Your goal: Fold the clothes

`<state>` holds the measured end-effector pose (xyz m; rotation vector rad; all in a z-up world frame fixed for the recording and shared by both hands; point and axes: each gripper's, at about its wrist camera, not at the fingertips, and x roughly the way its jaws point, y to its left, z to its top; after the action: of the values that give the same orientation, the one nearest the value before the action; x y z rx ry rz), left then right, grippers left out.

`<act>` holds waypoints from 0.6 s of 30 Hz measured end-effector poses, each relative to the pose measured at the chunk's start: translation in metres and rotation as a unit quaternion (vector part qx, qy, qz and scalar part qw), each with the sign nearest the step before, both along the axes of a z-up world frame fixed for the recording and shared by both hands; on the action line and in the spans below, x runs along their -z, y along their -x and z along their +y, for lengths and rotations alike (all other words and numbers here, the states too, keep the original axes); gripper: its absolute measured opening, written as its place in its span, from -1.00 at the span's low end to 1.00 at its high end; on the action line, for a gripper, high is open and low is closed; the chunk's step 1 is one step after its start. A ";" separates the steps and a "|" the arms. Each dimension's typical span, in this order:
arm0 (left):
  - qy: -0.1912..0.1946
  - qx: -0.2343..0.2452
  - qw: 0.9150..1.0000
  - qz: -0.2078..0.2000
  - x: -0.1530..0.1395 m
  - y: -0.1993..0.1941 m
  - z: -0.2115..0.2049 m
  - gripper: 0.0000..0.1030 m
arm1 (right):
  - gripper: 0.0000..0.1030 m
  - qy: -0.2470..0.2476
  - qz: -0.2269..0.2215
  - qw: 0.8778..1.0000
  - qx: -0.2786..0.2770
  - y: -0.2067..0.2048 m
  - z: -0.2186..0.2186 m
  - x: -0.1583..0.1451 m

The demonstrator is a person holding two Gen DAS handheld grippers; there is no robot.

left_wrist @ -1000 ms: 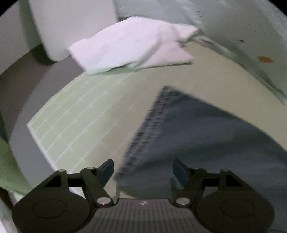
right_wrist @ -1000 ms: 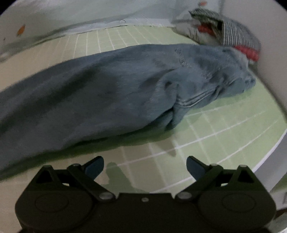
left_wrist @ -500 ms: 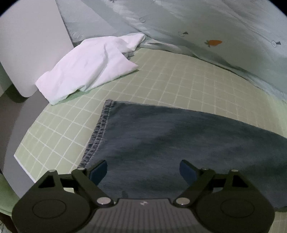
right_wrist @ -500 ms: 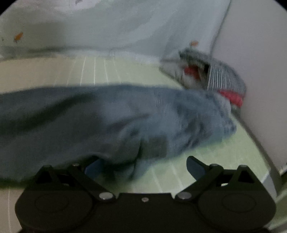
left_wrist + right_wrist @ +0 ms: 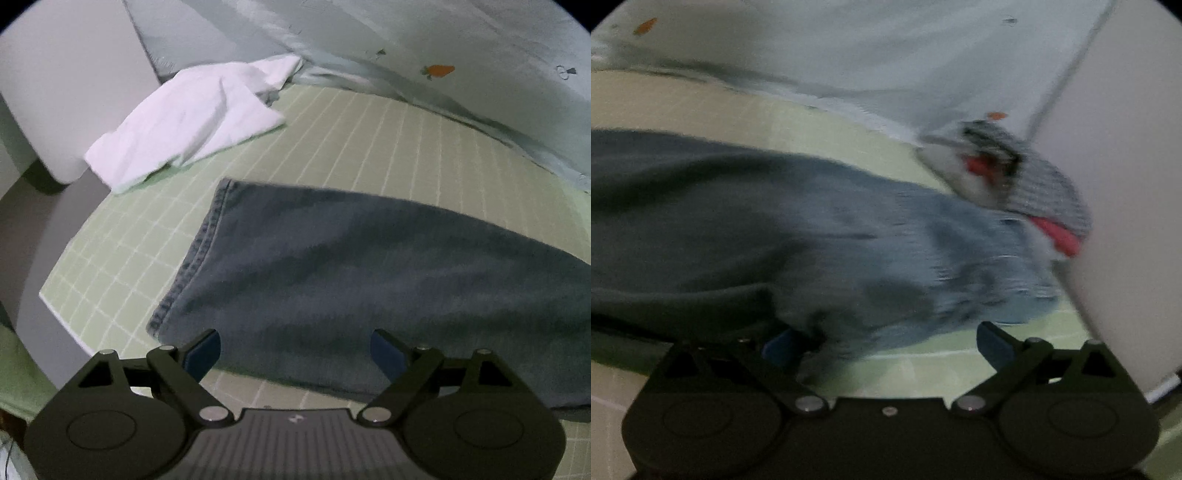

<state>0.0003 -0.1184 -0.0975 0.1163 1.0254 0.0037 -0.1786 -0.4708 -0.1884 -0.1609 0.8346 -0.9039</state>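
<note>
Blue jeans (image 5: 351,280) lie flat on the green gridded mat (image 5: 122,258), hem end at the left. My left gripper (image 5: 295,350) is open, its fingers over the near edge of the leg, not closed on it. In the right wrist view the jeans (image 5: 849,240) bunch toward the waist end. My right gripper (image 5: 886,343) is open at the near edge of that bunched denim, with cloth lying against the left fingertip (image 5: 779,345). This view is blurred.
A crumpled white garment (image 5: 192,118) lies at the mat's far left, by a white panel (image 5: 74,74). A pale sheet with carrot prints (image 5: 436,70) hangs behind. A striped and red clothes pile (image 5: 1023,184) sits at the far right by a white wall (image 5: 1137,184).
My left gripper has pulled back slightly and its jaws have widened over the leg. My right gripper has moved forward onto the bunched waist end, and the view has swung up.
</note>
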 end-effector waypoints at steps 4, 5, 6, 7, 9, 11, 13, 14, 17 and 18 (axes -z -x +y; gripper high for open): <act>-0.002 -0.014 1.000 0.001 0.003 0.008 0.003 0.73 | 0.98 -0.039 0.006 0.998 0.045 0.036 -0.021 0.004; 0.000 -0.017 1.000 0.006 0.005 0.010 0.003 0.73 | 0.98 -0.073 0.001 0.997 0.039 0.044 -0.028 0.008; 0.002 -0.020 1.000 0.010 0.007 0.011 0.002 0.73 | 0.98 -0.087 -0.011 0.995 0.041 0.052 -0.032 0.006; 0.005 -0.022 1.000 0.012 0.008 0.013 0.001 0.73 | 0.97 -0.102 -0.022 0.994 0.042 0.059 -0.036 0.005; 0.010 -0.022 1.000 0.012 0.009 0.016 -0.005 0.73 | 0.97 -0.131 -0.043 0.990 0.039 0.068 -0.045 -0.001; 0.013 -0.019 1.000 0.011 0.009 0.019 -0.014 0.73 | 0.98 -0.172 -0.093 0.980 0.043 0.080 -0.058 -0.009; 0.017 -0.013 1.000 0.009 0.010 0.022 -0.025 0.73 | 0.98 -0.225 -0.159 0.959 0.061 0.089 -0.079 -0.016; 0.019 -0.009 1.000 0.008 0.009 0.023 -0.032 0.73 | 0.98 -0.252 -0.192 0.946 0.070 0.093 -0.089 -0.020; 0.021 0.002 1.000 0.000 0.007 0.029 -0.052 0.73 | 0.98 -0.336 -0.298 0.885 0.121 0.106 -0.135 -0.012; 0.021 0.006 1.000 -0.003 0.006 0.032 -0.057 0.73 | 0.98 -0.361 -0.332 0.859 0.145 0.110 -0.150 -0.007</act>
<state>-0.0314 -0.1758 -0.1036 0.0838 1.0178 -0.0278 -0.2887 -0.6208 -0.1815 0.9157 0.4934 -0.7854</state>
